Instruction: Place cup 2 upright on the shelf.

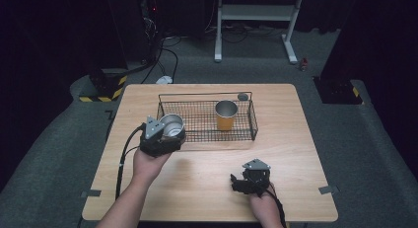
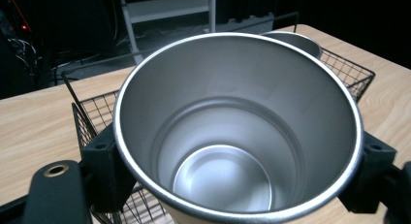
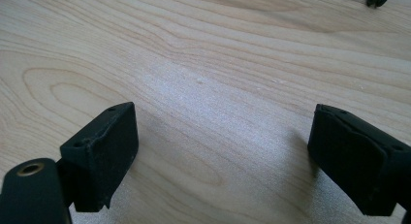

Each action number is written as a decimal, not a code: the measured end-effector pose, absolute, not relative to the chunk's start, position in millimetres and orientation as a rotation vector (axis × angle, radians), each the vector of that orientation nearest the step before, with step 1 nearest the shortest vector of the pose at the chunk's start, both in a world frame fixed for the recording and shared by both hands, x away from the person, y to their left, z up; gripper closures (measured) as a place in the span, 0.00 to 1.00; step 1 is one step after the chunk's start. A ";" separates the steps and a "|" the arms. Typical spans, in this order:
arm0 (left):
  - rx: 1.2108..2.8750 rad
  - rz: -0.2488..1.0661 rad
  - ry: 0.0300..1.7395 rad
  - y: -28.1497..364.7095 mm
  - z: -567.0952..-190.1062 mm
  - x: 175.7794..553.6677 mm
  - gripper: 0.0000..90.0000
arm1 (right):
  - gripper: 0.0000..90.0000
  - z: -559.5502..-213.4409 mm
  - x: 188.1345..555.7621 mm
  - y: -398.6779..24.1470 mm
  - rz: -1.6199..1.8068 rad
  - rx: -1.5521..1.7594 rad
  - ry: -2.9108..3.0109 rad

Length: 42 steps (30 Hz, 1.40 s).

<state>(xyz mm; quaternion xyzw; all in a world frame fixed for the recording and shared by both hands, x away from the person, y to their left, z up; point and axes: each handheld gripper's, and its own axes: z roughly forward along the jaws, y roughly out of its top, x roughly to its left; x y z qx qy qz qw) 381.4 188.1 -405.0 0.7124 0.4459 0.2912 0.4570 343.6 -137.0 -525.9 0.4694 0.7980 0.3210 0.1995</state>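
My left gripper (image 1: 167, 134) is shut on a steel cup (image 1: 172, 124), held at the left end of the black wire basket (image 1: 204, 135). In the left gripper view the cup's open mouth (image 2: 232, 136) faces the camera, empty inside, and a black jaw presses each side of its wall. A second cup (image 1: 226, 114), orange outside and steel inside, stands upright in the basket; its rim (image 2: 295, 39) peeks out behind the held cup. My right gripper (image 1: 238, 183) rests low over the table's front part, open (image 3: 232, 156), with bare wood between its jaws.
The wooden table (image 1: 296, 154) has bare room to the right of and in front of the basket. A small grey round thing (image 1: 242, 96) sits at the basket's back right corner. Beyond the table are a white metal stand (image 1: 256, 13), cables and dark floor.
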 end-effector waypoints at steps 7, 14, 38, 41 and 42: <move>1.759 0.715 1.115 188.8 -402.5 392.9 0.21 | 0.12 -525.9 343.7 -136.9 0.898 1.311 2.233; 1.752 0.713 1.128 187.7 -401.1 407.0 0.21 | 0.12 -525.9 343.7 -136.9 0.898 1.312 2.233; 1.757 0.682 1.210 191.8 -410.5 459.4 0.21 | 0.12 -525.9 343.6 -136.9 0.898 1.312 2.233; 1.763 0.680 1.218 190.2 -411.9 466.0 0.21 | 0.12 -525.9 343.6 -136.9 0.898 1.312 2.233; 1.767 0.684 1.220 189.0 -412.0 468.7 0.21 | 0.12 -525.9 343.6 -136.9 0.898 1.312 2.233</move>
